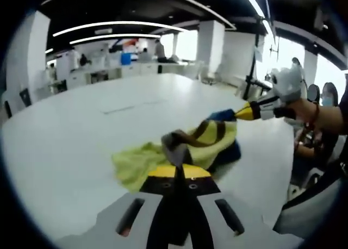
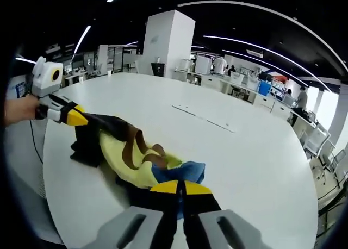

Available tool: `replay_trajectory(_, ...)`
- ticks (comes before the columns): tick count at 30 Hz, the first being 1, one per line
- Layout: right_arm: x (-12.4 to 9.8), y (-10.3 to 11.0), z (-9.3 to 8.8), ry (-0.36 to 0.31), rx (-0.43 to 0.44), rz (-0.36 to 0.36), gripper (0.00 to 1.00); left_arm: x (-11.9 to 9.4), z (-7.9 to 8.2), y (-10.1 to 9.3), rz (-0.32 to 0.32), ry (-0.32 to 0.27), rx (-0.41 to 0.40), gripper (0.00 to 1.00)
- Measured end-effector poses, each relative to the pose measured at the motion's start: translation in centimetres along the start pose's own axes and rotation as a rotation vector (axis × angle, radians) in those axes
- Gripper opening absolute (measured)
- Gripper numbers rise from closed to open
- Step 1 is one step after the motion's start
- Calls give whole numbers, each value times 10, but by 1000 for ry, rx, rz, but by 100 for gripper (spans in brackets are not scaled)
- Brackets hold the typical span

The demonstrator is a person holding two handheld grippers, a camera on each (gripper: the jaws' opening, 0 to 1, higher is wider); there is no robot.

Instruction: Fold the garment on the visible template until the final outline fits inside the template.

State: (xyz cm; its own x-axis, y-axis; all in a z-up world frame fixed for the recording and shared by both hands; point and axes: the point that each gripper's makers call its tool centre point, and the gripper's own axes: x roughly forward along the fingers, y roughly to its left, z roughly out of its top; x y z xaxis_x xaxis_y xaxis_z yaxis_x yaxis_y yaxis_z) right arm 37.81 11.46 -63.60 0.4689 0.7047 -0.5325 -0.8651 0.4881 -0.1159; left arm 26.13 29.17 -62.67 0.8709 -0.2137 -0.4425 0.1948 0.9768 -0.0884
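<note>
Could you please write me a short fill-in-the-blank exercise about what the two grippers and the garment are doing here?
1. Both grippers are shut on the ____.
2. The garment lies on a ____ table.
3. The garment's largest visible part is ____ in colour.
4. The left gripper and right gripper have ____ tips.

Answers: garment; white; yellow; yellow

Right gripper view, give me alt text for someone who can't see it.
A yellow, brown and blue garment lies bunched on a white table, pinched by the right tool at its near edge and by the left tool at its far end.
</note>
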Motion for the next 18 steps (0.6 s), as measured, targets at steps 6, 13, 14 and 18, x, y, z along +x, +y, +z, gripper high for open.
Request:
replay_trajectory(6, -11, -7, 17, -38, 36, -17, 0, -13, 18, 9, 29, -34, 21, 0)
replay_trajectory(13, -21, -15, 34, -80, 160, -12, 0, -28, 39, 28, 81, -80, 36, 0)
replay_trajectory(14, -22, -15, 36, -86, 178, -7, 0, -29, 41, 30, 85, -82, 40, 0)
replay_trajectory(18, -25, -15, 44, -113, 295, 35, 0, -32, 48, 39, 107, -87, 40, 0)
